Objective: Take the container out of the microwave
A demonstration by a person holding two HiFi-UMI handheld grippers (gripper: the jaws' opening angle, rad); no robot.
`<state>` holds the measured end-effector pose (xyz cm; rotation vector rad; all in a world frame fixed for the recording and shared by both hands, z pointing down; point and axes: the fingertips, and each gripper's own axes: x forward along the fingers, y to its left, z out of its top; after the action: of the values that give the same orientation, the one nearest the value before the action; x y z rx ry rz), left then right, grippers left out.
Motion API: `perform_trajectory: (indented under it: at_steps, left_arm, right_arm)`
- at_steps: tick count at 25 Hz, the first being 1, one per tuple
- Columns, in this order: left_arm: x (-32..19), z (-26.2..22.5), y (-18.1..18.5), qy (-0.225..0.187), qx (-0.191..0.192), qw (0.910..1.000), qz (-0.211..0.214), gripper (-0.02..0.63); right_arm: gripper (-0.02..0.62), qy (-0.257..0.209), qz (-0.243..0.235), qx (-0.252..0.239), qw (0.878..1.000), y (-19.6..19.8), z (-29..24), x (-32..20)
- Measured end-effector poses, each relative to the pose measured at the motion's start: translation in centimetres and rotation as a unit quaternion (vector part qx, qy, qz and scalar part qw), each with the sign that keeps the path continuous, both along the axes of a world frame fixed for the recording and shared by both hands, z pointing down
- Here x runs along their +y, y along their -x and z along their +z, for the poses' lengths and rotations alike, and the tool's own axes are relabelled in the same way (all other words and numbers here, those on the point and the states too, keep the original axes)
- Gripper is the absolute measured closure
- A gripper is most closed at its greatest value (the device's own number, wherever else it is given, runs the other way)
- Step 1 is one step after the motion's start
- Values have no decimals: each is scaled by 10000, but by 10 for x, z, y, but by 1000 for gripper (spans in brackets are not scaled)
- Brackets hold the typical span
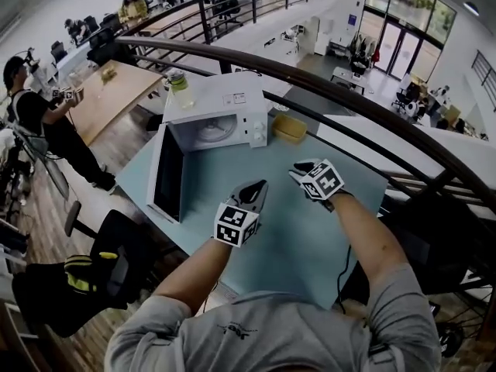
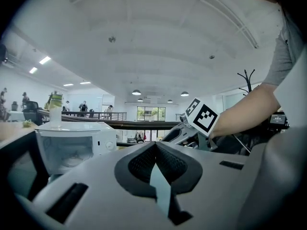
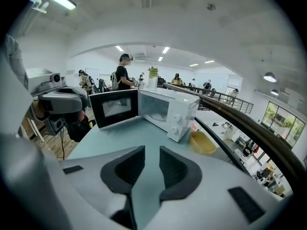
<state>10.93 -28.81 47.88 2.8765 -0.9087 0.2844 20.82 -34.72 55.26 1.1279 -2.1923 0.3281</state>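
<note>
The white microwave [image 1: 232,118] stands at the far side of the pale blue table [image 1: 302,239], its dark door [image 1: 167,175] swung open to the left. Inside I see only a pale round plate [image 1: 213,130]. A yellow container [image 1: 289,127] sits on the table just right of the microwave, also low in the right gripper view [image 3: 202,143]. My left gripper [image 1: 256,188] hovers over the table's middle, shut and empty [image 2: 154,147]. My right gripper [image 1: 299,171] is beside it, pointing at the microwave [image 3: 168,111], its jaws a little apart with nothing between them [image 3: 152,155].
A bottle [image 1: 180,88] with green contents stands on the microwave's top. A dark curved railing [image 1: 349,99] runs behind the table. A chair with a black and yellow bag [image 1: 93,273] is at the left. A person [image 1: 35,118] stands further left.
</note>
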Motion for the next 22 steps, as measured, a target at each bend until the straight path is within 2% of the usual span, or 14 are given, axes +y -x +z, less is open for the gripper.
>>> perform_trajectory:
  at_steps: [8,13,22]
  left_arm:
    - [70,-31,40,-294,-95,9986,-427,592]
    - [111,-41,62,-340,-177,9972,-640,593]
    - [131,-45,95,-189,-98,9946,-1011,593]
  right_arm:
    - [518,-137,-81,-68,9999,16,-26,66]
    - [531,-183,-184,-90,9996,22,-36,104]
    - [537,-44,-157,-271,9995,28,-37,136]
